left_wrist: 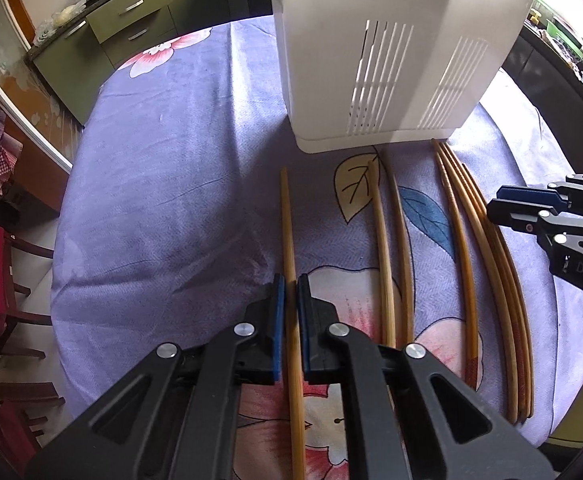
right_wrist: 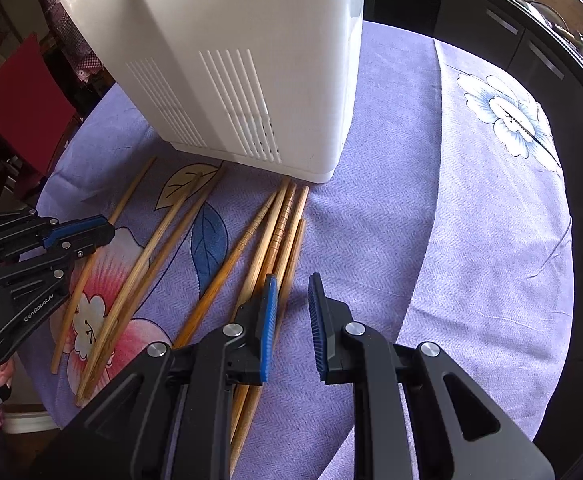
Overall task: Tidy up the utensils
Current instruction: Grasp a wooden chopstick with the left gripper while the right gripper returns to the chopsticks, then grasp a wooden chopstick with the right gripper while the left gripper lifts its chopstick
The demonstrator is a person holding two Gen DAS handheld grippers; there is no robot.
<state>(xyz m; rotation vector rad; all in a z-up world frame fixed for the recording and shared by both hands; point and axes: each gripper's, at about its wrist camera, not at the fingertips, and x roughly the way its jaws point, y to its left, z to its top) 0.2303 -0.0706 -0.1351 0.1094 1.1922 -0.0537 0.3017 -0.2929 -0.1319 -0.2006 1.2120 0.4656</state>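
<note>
Lilac flowered cloth [left_wrist: 163, 184] is covering the table under both grippers. Left gripper [left_wrist: 291, 292] is pinching a single chopstick [left_wrist: 288, 232] between its blue pads [left_wrist: 278, 312], jaws drawn tight on it. Right gripper [right_wrist: 292, 304] is hanging with its jaws narrowly parted and nothing between them, its left pad over a bundle of chopsticks [right_wrist: 279, 232]. Between the two grippers a loose pair of chopsticks [left_wrist: 389, 240] is lying. Beyond all the fingertips a white slotted holder [left_wrist: 391, 60] is standing
</note>
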